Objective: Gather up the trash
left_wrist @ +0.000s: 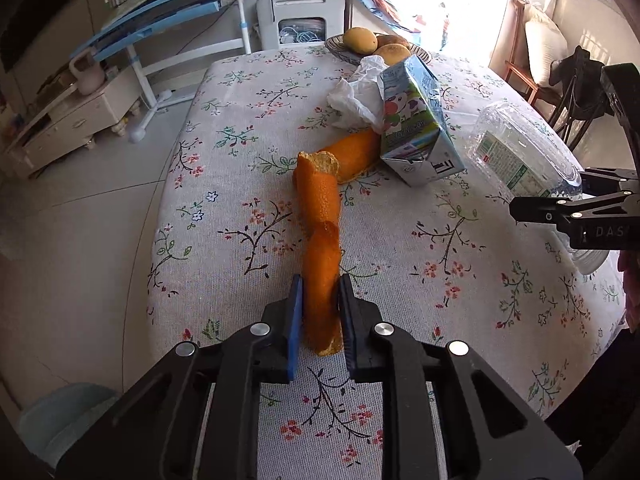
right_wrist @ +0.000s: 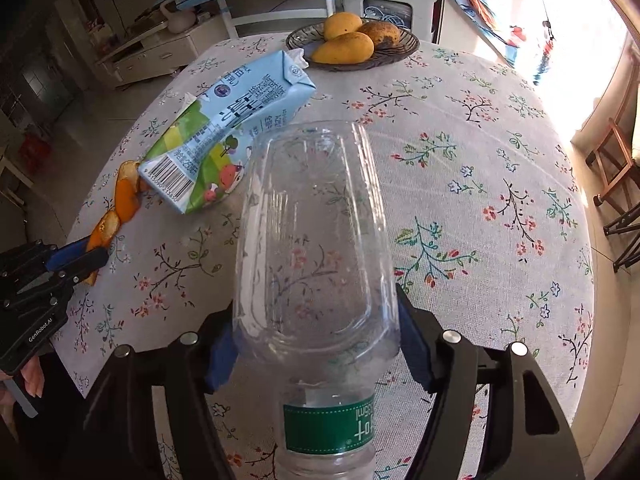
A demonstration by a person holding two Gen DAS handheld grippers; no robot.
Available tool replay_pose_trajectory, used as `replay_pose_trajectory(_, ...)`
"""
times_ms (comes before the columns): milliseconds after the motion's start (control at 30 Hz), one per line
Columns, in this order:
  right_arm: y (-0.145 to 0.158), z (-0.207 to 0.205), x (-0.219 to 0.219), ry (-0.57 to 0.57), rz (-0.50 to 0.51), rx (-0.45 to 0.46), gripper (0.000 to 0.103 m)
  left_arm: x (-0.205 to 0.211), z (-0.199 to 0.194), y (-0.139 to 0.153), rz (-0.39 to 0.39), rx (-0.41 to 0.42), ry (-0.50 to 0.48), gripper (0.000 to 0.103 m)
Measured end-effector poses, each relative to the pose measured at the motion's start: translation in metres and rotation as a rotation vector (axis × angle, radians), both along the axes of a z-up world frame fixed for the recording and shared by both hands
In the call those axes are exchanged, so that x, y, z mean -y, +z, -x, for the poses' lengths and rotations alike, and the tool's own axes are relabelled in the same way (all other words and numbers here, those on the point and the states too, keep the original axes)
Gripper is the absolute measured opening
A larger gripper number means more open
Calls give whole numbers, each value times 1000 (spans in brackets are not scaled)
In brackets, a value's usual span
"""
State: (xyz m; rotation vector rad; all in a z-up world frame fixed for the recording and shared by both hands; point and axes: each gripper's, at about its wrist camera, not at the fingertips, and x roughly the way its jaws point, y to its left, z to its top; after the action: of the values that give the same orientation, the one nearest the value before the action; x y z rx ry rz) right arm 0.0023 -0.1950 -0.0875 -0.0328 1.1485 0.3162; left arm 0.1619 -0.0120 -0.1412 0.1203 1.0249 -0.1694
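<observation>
Carton [left_wrist: 416,128] & tissue [left_wrist: 356,96] block far side; tablecloth [left_wrist: 224,184] left free.

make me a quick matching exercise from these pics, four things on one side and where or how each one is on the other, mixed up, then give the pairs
Things:
1. orange peel
2. plastic bottle
3. milk carton
4. mangoes

States:
A. piled on a dark plate at the far side of the table
B. lying on its side on the tablecloth, one end resting over the peel
C. clear and empty, held between the pads of the right gripper
D. long curled strip, its near end pinched in the left gripper

Pairs: 1-D, 2-C, 3-B, 4-A
</observation>
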Motion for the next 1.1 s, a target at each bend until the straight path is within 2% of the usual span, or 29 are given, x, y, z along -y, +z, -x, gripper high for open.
replay_pose_trajectory(100, 0, -2, 2, -15, -12, -5, 66, 0, 3, 0, 9, -1, 5, 24)
replay_pose_trajectory(233, -1, -2, -5, 7, 10, -24, 76, -2, 8, 2, 12, 15, 20, 35)
replay_pose_trajectory(300, -1, -2, -9, 32, 38, -30, 77, -4, 10, 3, 11, 16, 27, 39)
replay_pose_trajectory(600, -2, 2, -5, 16, -13, -1, 80, -18, 12, 6, 30, 20, 53, 50)
replay_pose_trajectory(700, 0, 2, -3, 5, -16, 5, 80, -26, 10, 6, 58, 8, 67, 52)
replay_pose_trajectory(967, 6, 2, 0, 8, -19, 29, 80, -54, 6, 7, 192, -29, 134, 52)
replay_pose_trajectory(1100, 8, 3, 0, 18, -22, 37, 80, -57, 4, 6, 199, -29, 154, 53)
